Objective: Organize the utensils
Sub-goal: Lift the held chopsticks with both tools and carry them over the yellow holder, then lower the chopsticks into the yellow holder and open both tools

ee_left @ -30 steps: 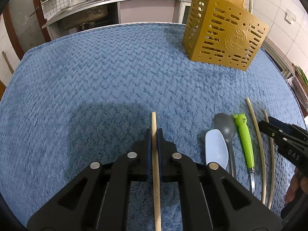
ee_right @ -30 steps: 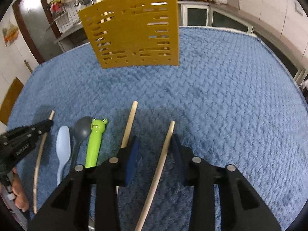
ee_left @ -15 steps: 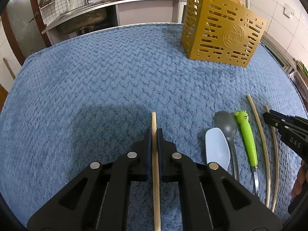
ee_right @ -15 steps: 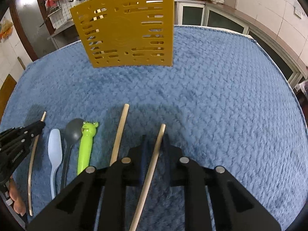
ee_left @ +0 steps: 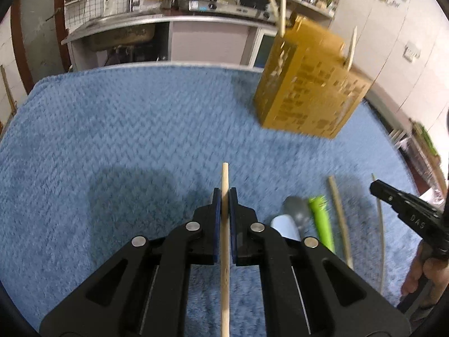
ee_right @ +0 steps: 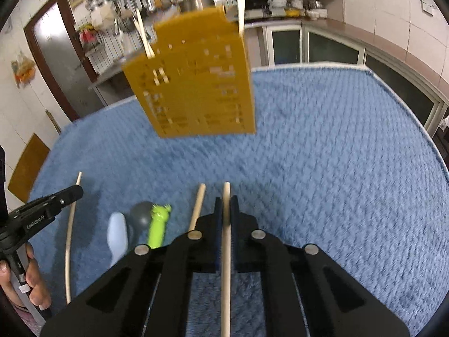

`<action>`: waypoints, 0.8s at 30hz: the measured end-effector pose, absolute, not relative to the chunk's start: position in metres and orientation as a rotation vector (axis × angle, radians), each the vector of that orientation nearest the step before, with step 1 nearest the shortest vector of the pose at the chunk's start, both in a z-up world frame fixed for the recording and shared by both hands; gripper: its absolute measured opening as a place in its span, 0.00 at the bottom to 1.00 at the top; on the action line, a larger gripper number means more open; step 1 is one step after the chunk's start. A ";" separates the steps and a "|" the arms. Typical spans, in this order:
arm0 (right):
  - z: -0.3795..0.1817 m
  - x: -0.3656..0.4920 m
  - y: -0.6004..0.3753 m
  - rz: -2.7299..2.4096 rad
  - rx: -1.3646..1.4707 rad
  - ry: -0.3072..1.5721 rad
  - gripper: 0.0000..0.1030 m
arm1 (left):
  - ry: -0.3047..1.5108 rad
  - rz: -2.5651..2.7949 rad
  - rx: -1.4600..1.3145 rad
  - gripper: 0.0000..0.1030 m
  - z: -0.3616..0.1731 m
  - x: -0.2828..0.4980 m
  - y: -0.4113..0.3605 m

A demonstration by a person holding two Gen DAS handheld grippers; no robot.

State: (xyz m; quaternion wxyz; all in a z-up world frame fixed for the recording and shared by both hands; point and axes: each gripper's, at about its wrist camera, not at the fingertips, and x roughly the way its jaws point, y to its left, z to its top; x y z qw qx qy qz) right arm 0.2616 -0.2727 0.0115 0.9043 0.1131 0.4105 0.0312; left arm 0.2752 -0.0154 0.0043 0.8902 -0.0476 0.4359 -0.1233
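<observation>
My left gripper (ee_left: 224, 196) is shut on a wooden chopstick (ee_left: 225, 174) and holds it above the blue mat. My right gripper (ee_right: 226, 202) is shut on another wooden chopstick (ee_right: 226, 191), lifted off the mat. The yellow perforated utensil holder (ee_left: 308, 92) stands at the far right of the mat; it also shows in the right wrist view (ee_right: 196, 87), with chopsticks sticking out of its top. On the mat lie a pale blue spoon (ee_right: 117, 233), a grey spoon (ee_right: 140, 216), a green frog-handled utensil (ee_right: 158, 224) and a loose chopstick (ee_right: 197, 207).
The blue textured mat (ee_left: 126, 129) covers the table. A kitchen counter with a sink (ee_left: 123, 33) stands behind it. The left gripper shows at the left edge of the right wrist view (ee_right: 50, 205), over a thin curved stick (ee_right: 71, 224).
My right gripper has shut on a chopstick and lifted it. Both grippers have risen and tilted up, so the holder sits lower and nearer in view.
</observation>
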 end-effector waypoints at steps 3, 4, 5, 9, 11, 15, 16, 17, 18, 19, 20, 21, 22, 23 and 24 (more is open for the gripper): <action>0.026 0.259 -0.275 0.090 0.248 0.777 0.05 | 0.859 -0.274 -0.101 0.04 0.022 0.270 -0.019; 0.033 0.257 -0.277 0.098 0.252 0.742 0.05 | 0.838 -0.282 -0.099 0.04 0.029 0.269 -0.021; 0.037 0.257 -0.278 0.098 0.252 0.723 0.05 | 0.825 -0.286 -0.096 0.04 0.034 0.268 -0.023; 0.058 0.253 -0.285 0.109 0.263 0.623 0.06 | 0.758 -0.313 -0.083 0.04 0.057 0.264 -0.032; 0.068 0.254 -0.289 0.114 0.266 0.571 0.06 | 0.721 -0.322 -0.067 0.04 0.070 0.264 -0.038; 0.088 0.257 -0.297 0.122 0.280 0.473 0.06 | 0.647 -0.338 -0.052 0.04 0.091 0.268 -0.049; 0.093 0.260 -0.298 0.122 0.274 0.447 0.06 | 0.626 -0.341 -0.050 0.04 0.095 0.270 -0.051; 0.097 0.263 -0.298 0.120 0.263 0.432 0.06 | 0.606 -0.346 -0.043 0.04 0.100 0.272 -0.055; 0.101 0.267 -0.298 0.117 0.250 0.418 0.06 | 0.585 -0.352 -0.037 0.04 0.105 0.275 -0.060; 0.103 0.268 -0.298 0.114 0.242 0.407 0.06 | 0.573 -0.355 -0.033 0.04 0.108 0.277 -0.062; 0.106 0.271 -0.298 0.110 0.234 0.394 0.06 | 0.555 -0.359 -0.029 0.04 0.113 0.280 -0.066; 0.109 0.274 -0.299 0.108 0.234 0.385 0.06 | 0.542 -0.362 -0.028 0.04 0.116 0.283 -0.068; 0.111 0.277 -0.300 0.111 0.239 0.365 0.06 | 0.525 -0.365 -0.029 0.04 0.120 0.286 -0.071; 0.114 0.280 -0.301 0.114 0.242 0.339 0.06 | 0.506 -0.367 -0.032 0.04 0.124 0.291 -0.073; 0.118 0.282 -0.302 0.112 0.238 0.317 0.06 | 0.494 -0.368 -0.038 0.04 0.126 0.294 -0.073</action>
